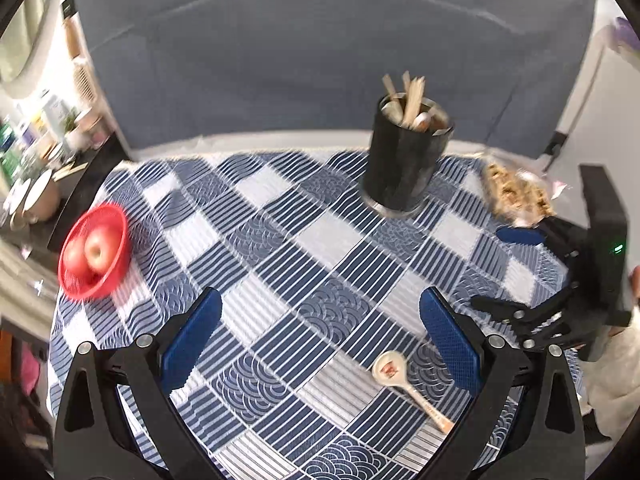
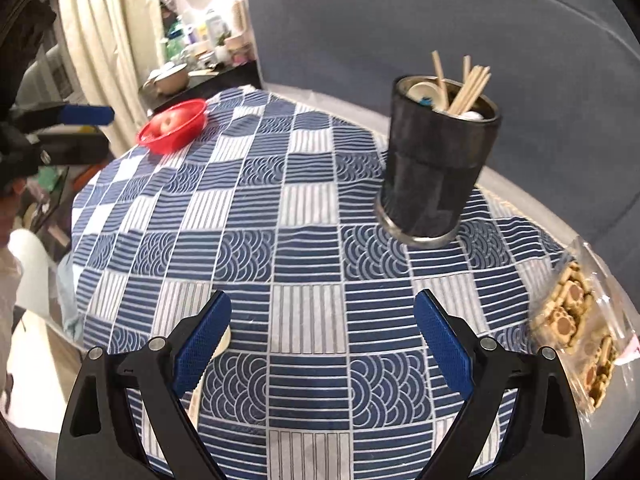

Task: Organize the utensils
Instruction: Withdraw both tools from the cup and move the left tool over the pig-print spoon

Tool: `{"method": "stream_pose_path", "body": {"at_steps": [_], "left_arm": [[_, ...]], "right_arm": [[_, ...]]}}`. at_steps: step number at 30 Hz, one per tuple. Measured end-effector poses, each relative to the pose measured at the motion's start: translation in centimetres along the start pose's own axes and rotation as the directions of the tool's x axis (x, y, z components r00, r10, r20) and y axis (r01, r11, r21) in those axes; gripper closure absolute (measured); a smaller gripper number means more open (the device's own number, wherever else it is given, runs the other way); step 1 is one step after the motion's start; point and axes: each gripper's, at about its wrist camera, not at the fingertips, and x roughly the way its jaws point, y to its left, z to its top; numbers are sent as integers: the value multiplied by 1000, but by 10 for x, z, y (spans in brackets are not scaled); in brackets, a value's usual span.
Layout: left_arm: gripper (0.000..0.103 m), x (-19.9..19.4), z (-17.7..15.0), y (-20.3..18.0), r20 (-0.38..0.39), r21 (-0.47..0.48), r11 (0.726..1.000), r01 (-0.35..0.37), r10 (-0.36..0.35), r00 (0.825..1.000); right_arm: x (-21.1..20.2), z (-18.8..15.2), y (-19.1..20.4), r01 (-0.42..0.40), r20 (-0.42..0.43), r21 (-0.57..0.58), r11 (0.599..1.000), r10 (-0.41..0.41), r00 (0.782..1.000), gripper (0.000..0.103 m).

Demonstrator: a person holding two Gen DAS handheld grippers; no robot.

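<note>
Round table under a blue-and-white patchwork tablecloth [image 1: 280, 240], squares of stripes and wave scales, with a grey-blue sofa [image 1: 320, 60] behind it.

Far right on the cloth: one black cylindrical utensil holder [image 1: 406, 160] with a metal rim at the base, upright, filled with a bundle of wooden chopsticks [image 1: 412, 96] and pale spoon ends; exact count of chopsticks unclear.

Far left: one red mesh bowl [image 1: 94, 252] holding two red apples [image 1: 98, 250], well apart from the holder.

At the right edge: one clear packet of paw-print biscuits [image 2: 572, 328], lying flat.

Near right on the cloth: one white ceramic soup spoon [image 1: 404, 384], bowl up with a small red mark inside, handle pointing toward the near right, touching nothing else, well apart from the holder.

Two hand-held grippers, black frames with blue pads. Left gripper [image 1: 320, 344] spread wide above bare cloth, empty, the spoon just beside its right finger. Right gripper [image 2: 322, 344] likewise spread wide and empty, above the near cloth, a pale object partly hidden behind its left finger.
</note>
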Motion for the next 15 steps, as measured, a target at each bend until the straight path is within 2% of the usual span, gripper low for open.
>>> {"method": "stream_pose_path", "body": {"at_steps": [3,6,10,15], "left_arm": [[6,11,-15,-3,-18,-16,1000,-13,13,1000],[6,20,-29,-4,-38,-63,996,-57,55,998],[6,32,-51,-4,-87,-138,990,-31,19,996],[6,44,-78,-8,-98,-217,976,-13,-9,995]], "right_arm": [[8,0,0,-36,-19,-23,999,35,999,15],[19,2,1,-84,-46,-59,995,81,996,15],[34,4,2,-144,-91,-117,983,134,987,15],[49,3,8,-205,-135,-210,956,179,975,16]]}}
